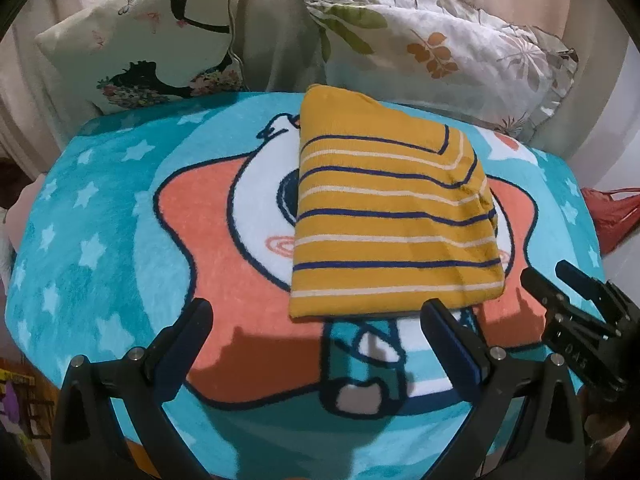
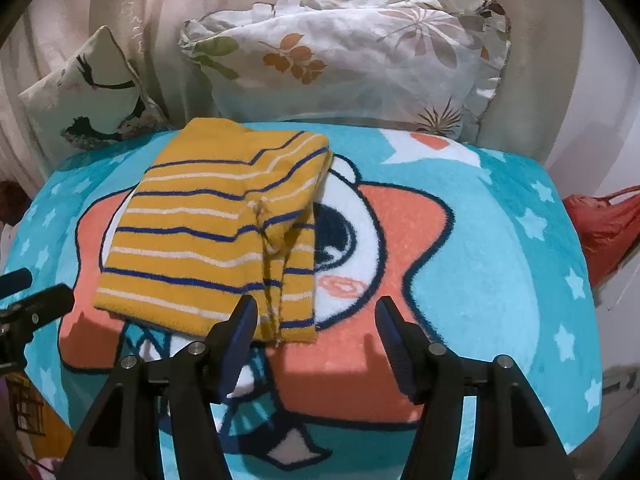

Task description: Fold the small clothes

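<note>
**Folded garment on a cartoon blanket**

Nearest, the left gripper [image 1: 318, 314] and right gripper [image 2: 316, 312] hover spread, holding nothing. Beyond lies the folded striped garment [image 1: 384, 216] on the turquoise blanket [image 1: 100, 232]. Farthest, a floral pillow [image 2: 360, 60] and printed cushion [image 1: 140, 40] lean against curtains.

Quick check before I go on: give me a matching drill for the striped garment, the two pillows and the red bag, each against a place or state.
Things:
1. striped garment
2. leaf-print pillow
3. dancer-print pillow
4. red bag

Places or states:
A. off the right edge of the blanket
B. folded, lying on the blanket
C. propped at the back, on the left
D. propped at the back, on the right

Pairs: 1-B, 2-D, 3-C, 4-A
</note>
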`<state>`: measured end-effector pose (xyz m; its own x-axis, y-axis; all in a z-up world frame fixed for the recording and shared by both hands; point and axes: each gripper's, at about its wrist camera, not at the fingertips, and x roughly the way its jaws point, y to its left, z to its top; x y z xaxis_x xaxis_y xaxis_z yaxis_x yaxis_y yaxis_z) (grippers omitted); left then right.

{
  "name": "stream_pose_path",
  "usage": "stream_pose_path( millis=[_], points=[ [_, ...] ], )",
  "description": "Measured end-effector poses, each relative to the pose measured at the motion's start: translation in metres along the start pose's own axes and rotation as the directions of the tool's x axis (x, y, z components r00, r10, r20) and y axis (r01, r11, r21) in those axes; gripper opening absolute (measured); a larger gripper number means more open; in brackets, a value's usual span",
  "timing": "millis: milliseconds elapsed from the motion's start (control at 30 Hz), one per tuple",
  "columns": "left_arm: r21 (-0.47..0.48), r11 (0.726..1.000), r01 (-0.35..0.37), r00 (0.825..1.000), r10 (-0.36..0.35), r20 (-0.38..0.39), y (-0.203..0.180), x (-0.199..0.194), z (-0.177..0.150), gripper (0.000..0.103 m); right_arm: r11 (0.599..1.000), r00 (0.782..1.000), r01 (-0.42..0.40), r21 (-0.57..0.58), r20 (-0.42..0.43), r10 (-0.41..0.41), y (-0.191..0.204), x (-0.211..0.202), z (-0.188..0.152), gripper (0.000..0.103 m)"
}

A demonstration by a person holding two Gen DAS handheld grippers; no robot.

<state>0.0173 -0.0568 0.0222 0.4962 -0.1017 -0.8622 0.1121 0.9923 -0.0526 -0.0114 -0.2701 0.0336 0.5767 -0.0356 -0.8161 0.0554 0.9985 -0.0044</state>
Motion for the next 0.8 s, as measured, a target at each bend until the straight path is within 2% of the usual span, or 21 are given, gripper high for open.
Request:
stream_pose_path(
  millis=[333,800],
  points=[
    [0.011,1.0,-0.024,0.999,0.024,-0.029,-0.021,0.007,-0.009,0.103,0.999,0.999,-0.03,-0.039,-0.017,0.029,-0.003,0.005,-0.011,0.066],
    [-0.025,0.999,-0.028,0.998,0.027,-0.056,-0.018,0.011,-0.02,0.103,0.997,0.998,-0.055,-0.06,-0.027,0.053,0.0,0.009,-0.014,0.067]
  ],
)
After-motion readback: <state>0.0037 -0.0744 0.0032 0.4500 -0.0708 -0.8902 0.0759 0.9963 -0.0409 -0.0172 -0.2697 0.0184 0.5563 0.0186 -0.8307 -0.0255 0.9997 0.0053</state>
